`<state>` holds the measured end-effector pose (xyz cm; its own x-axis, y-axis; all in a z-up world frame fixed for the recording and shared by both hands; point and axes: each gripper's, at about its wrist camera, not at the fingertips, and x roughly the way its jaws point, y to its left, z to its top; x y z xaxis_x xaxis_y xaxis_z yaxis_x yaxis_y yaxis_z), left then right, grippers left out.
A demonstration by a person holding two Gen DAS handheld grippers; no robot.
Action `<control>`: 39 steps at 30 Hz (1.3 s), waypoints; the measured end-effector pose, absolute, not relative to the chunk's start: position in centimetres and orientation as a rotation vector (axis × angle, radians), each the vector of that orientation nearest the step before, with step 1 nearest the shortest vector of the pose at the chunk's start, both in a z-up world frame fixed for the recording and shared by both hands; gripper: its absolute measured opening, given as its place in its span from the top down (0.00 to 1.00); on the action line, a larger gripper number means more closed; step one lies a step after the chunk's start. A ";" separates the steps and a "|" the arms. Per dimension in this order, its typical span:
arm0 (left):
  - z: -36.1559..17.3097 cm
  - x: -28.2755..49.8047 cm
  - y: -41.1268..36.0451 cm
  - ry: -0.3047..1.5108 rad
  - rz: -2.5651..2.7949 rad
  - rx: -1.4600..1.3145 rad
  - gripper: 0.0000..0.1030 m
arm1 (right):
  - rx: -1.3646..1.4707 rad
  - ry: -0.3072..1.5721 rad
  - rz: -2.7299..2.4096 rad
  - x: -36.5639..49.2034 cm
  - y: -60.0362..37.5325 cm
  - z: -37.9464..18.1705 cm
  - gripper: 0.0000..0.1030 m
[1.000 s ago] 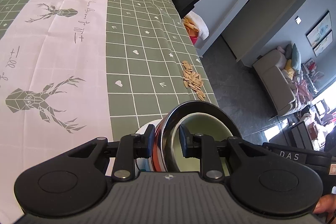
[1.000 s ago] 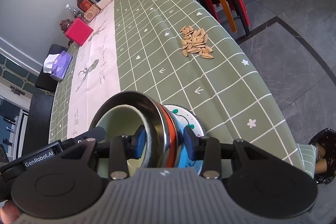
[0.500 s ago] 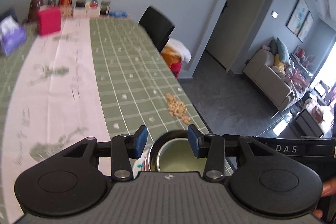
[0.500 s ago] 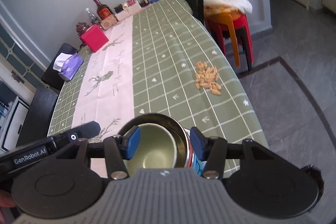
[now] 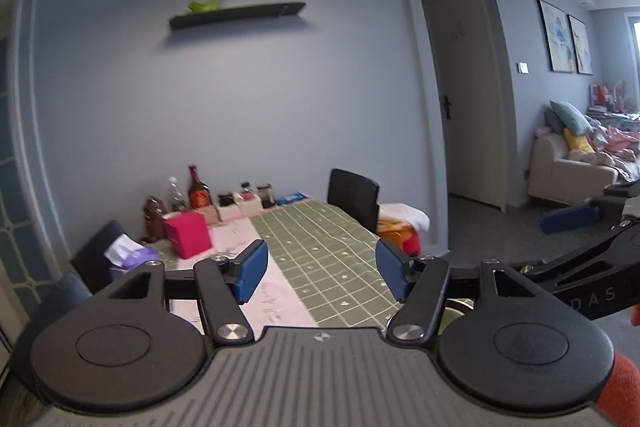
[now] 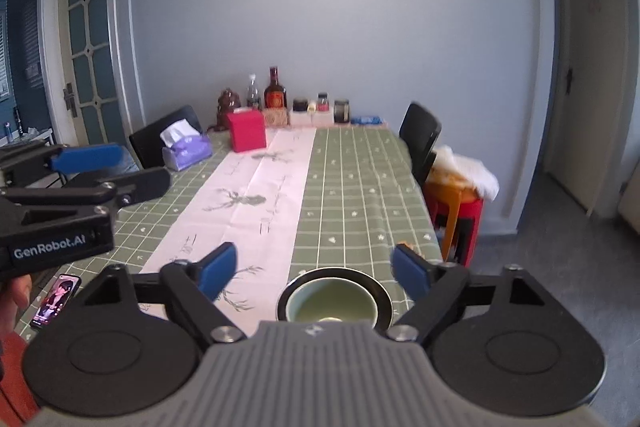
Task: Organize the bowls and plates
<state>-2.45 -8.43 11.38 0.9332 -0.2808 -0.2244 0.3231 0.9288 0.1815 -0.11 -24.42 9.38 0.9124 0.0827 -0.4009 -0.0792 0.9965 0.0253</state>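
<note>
Left gripper (image 5: pixel 318 277) has just been opening and hangs spread over the table (image 5: pixel 320 247), nothing between its pads. Right gripper (image 6: pixel 314 273) has been opening too, jaws wide and empty. Below it, the green bowl (image 6: pixel 332 305) sits nested in the steel bowl (image 6: pixel 380 293) near the table's edge.

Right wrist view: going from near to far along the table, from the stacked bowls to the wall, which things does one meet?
Stacked bowls at the near edge → deer print on the pink runner → red box → dark bottle with the red label by the wall.
</note>
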 end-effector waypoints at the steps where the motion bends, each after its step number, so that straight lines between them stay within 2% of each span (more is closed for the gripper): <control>1: 11.0 -3.3 -8.2 0.186 -0.302 0.217 0.28 | -0.019 0.377 0.080 -1.4 -23.6 9.2 0.08; 4: 9.7 -5.2 -7.4 0.200 -0.232 0.218 0.12 | -0.037 0.345 0.049 -3.9 -21.9 8.0 0.08; 16: 2.8 -8.0 -5.6 0.316 -0.110 0.163 0.09 | 0.043 0.405 -0.059 -9.1 -18.5 1.4 0.07; 26: 0.3 -9.1 -3.3 0.400 -0.020 0.112 0.09 | 0.075 0.470 -0.053 -9.5 -17.0 -1.7 0.07; 39: -0.3 -9.8 -3.4 0.426 -0.013 0.141 0.09 | 0.058 0.452 -0.045 -10.0 -16.5 -1.2 0.05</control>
